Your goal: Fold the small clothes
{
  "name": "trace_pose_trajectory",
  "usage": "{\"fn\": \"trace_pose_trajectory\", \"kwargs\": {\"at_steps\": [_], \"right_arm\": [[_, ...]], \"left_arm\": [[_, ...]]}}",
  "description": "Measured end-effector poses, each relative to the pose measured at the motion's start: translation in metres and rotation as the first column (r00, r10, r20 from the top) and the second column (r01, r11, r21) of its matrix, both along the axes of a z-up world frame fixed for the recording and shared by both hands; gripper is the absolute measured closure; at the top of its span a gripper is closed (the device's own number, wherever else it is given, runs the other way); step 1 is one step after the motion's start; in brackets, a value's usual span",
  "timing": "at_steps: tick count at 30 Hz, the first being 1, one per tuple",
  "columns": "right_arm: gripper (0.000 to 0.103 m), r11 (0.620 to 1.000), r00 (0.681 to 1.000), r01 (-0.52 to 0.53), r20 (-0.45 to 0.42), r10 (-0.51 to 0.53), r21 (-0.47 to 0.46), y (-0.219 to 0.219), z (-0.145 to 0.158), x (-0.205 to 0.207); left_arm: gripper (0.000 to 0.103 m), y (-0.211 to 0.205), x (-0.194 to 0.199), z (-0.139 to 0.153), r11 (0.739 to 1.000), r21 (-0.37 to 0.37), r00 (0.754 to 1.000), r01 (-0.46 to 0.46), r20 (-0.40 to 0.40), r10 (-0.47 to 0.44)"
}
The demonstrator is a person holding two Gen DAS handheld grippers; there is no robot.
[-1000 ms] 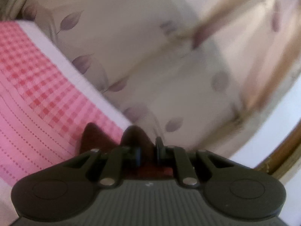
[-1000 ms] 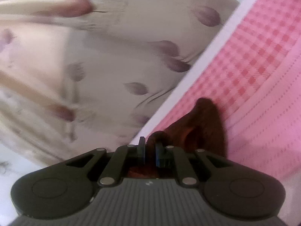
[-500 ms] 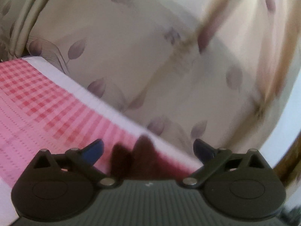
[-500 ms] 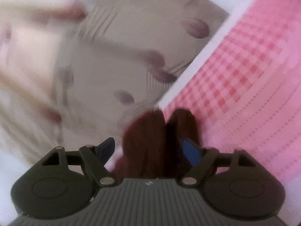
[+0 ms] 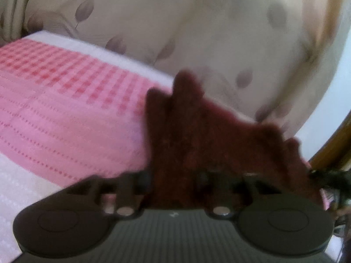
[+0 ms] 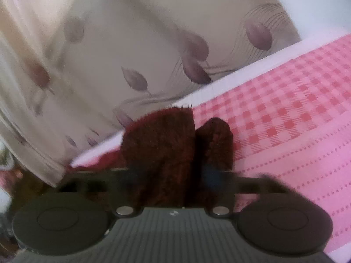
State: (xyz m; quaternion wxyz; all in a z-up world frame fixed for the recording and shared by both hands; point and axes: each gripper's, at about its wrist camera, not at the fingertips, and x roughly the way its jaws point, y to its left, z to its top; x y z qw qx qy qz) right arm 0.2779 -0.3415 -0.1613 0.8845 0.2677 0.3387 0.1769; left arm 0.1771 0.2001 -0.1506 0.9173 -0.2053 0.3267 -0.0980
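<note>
A dark red fuzzy cloth [image 5: 197, 131] lies bunched at the far edge of a pink checked bedspread [image 5: 65, 109]. My left gripper [image 5: 177, 175] is closing on it. The cloth fills the gap between the blurred fingers and spills over the right one. In the right wrist view the same dark red cloth [image 6: 160, 135] stands up in two folds between the fingers. My right gripper [image 6: 173, 171] is closing on it too, with the blue pad [image 6: 210, 173] against the cloth. The fingertips are largely hidden by the pile.
Beyond the bedspread's white border [image 5: 98, 48] hangs a beige fabric with purple leaf prints [image 5: 197, 32], also seen in the right wrist view [image 6: 131, 43]. A wooden frame [image 5: 329, 149] shows at the right edge. The pink bedspread [image 6: 285, 131] spreads to the right.
Both grippers let go of the cloth, opened wide, and have come in on it again. More cloth now stands between the fingers. Both views have rolled and dipped toward the bed.
</note>
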Motion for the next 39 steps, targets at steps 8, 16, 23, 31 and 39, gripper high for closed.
{"fn": "trace_pose_trajectory", "kwargs": {"at_steps": [8, 16, 23, 31, 39], "right_arm": [[0.092, 0.995, 0.996, 0.093, 0.008, -0.093, -0.047, -0.019, -0.014, -0.008], [0.077, 0.989, 0.975, 0.144, 0.178, -0.135, -0.037, -0.010, 0.033, -0.027], [0.071, 0.941, 0.946, -0.198, 0.197, 0.257, -0.275, 0.083, 0.047, 0.001], [0.086, 0.949, 0.995, -0.079, 0.030, 0.093, -0.304, 0.062, -0.008, 0.058], [0.064, 0.989, 0.992, -0.020, 0.123, 0.039, -0.147, 0.033, 0.005, 0.039]], "left_arm": [[0.071, 0.011, -0.011, 0.004, 0.997, 0.006, 0.994, -0.076, 0.081, 0.075], [0.034, -0.007, -0.001, 0.044, 0.994, -0.070, 0.971, -0.082, 0.220, 0.096], [0.034, -0.034, 0.057, 0.023, 0.998, -0.066, 0.993, -0.023, 0.113, 0.030], [0.035, -0.028, 0.074, -0.005, 0.990, 0.030, 0.985, -0.137, 0.114, 0.132], [0.034, -0.010, 0.064, -0.010, 0.977, -0.123, 0.970, -0.172, 0.153, 0.190]]}}
